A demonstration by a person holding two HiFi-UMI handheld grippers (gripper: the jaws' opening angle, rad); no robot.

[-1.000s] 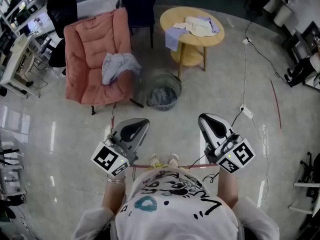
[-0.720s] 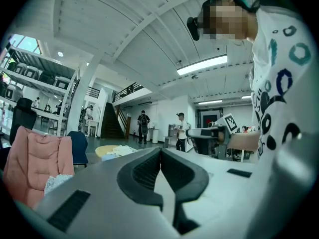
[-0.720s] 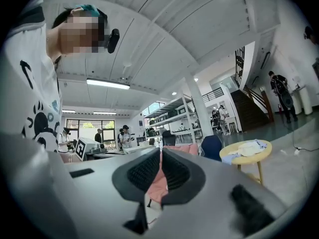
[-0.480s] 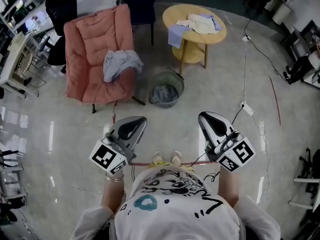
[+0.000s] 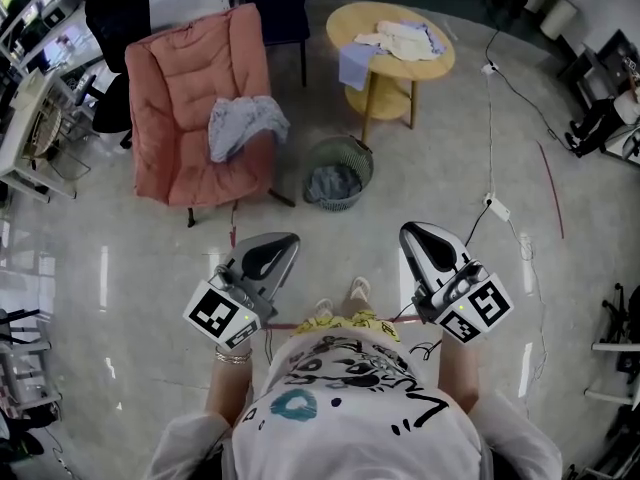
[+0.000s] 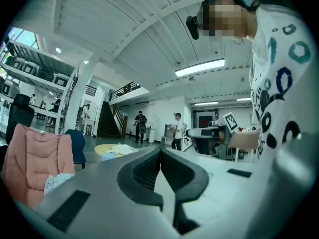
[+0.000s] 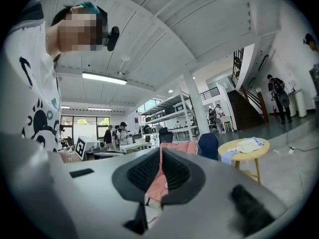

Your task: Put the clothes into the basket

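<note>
Both grippers are held level and empty over the floor (image 5: pixel 150 268), well short of the laundry. The left gripper (image 5: pixel 288 240) is seen with its jaws brought together on nothing, and the right gripper (image 5: pixel 413 232) is likewise closed with nothing between its jaws.

The clothes are split between two spots. A grey-blue garment (image 5: pixel 245 123) is draped over the front edge of the pink armchair's (image 5: pixel 190 78) seat. A pale pile (image 5: pixel 400 40) lies near the middle of the round yellow counter (image 5: pixel 345 23), with a blue cloth (image 5: pixel 355 66) hanging over its near-left edge. The wire basket (image 5: pixel 360 160) stands on the floor between the two, and a grey item (image 5: pixel 332 183) is already inside it.

Several slips are judged possible. The chair garment could be pulled to the floor if only a loose fold is pinched. The hanging blue cloth could drag the pale pile off the counter's edge. The light basket could be knocked over by a foot or by a gripper passing low.

A power strip (image 5: pixel 497 208) and its cable (image 5: pixel 490 128) lie on the floor to the right, a likely tripping point if the counter is approached from that side. A dark chair (image 5: pixel 275 3) stands behind the armchair, out of the way.
</note>
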